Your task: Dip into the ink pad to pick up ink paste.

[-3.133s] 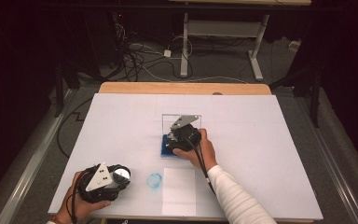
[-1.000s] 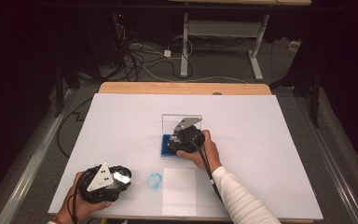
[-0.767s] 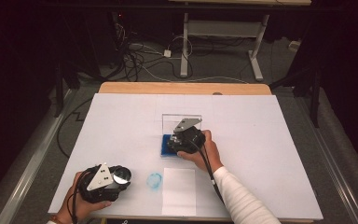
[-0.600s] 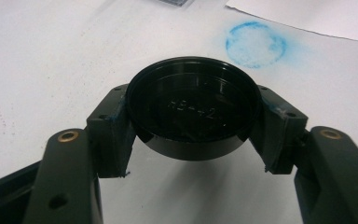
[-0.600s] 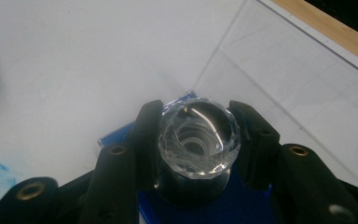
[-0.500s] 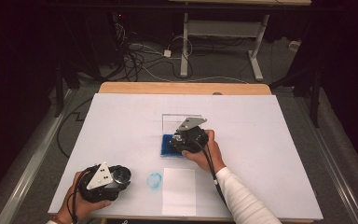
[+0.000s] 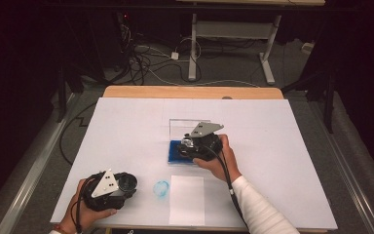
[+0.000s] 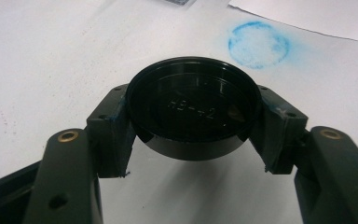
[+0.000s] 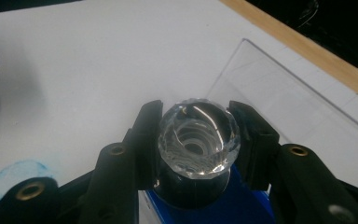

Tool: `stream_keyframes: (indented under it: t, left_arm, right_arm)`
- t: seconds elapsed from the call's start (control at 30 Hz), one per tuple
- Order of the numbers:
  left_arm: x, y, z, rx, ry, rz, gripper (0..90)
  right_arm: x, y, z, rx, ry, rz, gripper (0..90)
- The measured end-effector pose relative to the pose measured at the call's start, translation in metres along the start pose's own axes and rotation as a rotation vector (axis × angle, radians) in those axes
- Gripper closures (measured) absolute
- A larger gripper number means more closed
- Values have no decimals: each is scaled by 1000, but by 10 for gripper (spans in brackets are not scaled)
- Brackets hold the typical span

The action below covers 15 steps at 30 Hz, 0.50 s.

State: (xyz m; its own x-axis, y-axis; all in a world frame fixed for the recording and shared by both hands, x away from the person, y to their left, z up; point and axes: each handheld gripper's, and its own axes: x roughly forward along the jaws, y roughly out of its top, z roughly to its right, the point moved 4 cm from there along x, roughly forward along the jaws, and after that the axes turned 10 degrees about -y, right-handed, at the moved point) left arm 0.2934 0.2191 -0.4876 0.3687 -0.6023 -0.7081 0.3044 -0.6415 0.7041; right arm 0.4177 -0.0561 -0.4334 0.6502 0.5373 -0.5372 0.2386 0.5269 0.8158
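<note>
The white table top [image 7: 126, 126] spreads under everything I work on, and I place the rest against the blue ink pad [image 7: 175, 153] that sits near its middle. Behind the pad, touching its far edge, the clear plastic lid [image 7: 180, 127] stands upright. Nearer to me than the pad lies a white sheet of paper [image 7: 186, 200], and just to the left of that sheet a round blue ink print [image 7: 161, 189] marks the table. My right gripper [image 9: 196, 135] hangs directly over the pad, its two jaws clenched on the sides of a stamp with a faceted clear knob [image 9: 198, 137]; the stamp's dark base [image 9: 191, 189] is down on the blue pad, between my jaws. My left gripper [image 8: 191, 121] rests well apart from the pad, toward the near left corner of the table, beyond the ink print as seen from the pad. Its jaws are clamped on a round black cap [image 8: 193, 107], which I hold level just above the white surface, its hollow side facing up and faint raised lettering showing inside it.
</note>
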Motion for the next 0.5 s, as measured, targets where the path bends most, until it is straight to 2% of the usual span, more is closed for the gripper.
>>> stream_keyframes:
  t: [0.2,0.5]
  left_arm:
    - [0,1,0,7,1,-2,365]
    - [-1,1,0,15,4,-6,365]
  right_arm:
    - [-16,6,1,1,0,30,576]
    - [-31,10,2,-13,-9,42,576]
